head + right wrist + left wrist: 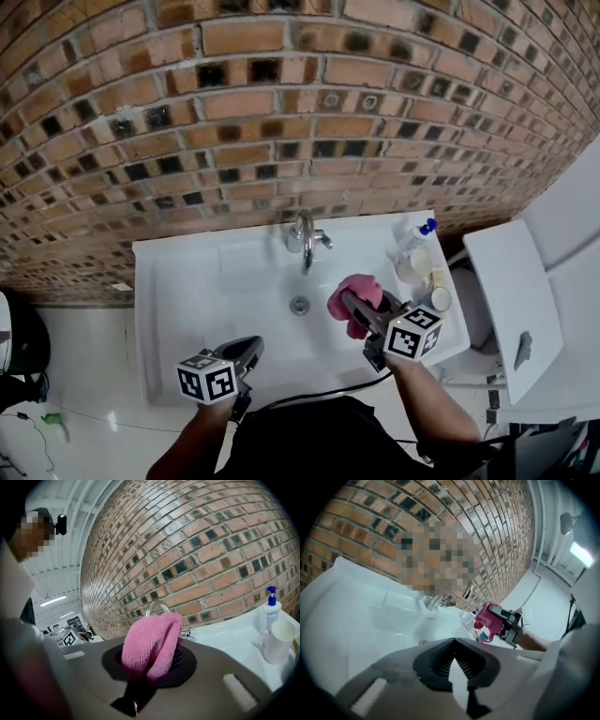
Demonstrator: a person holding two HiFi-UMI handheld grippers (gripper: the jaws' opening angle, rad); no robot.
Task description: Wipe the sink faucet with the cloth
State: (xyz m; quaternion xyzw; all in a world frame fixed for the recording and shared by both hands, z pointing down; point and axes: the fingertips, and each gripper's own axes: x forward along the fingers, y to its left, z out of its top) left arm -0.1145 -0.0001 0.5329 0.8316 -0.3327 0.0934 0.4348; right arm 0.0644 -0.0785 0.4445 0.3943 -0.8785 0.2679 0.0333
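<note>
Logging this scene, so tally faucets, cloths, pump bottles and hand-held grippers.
Faucet: 1
Pink cloth: 1
Pump bottle: 1
Hand-held grippers: 2 (left hand-held gripper, right hand-held gripper)
Total: 5

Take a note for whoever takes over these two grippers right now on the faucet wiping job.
Right tongs: shut on the folded pink terry cloth, above the white sink basin, right of the drain, clear of the curved chrome faucet.
Left tongs: shut, empty, at the basin's front edge.
Faucet: at the back of the basin by the brick wall; nothing touches it.
Done: cloth is gripped.
Left: bring the cloth to the faucet and wipe. I cannot tell whether any wiping has been done.
</note>
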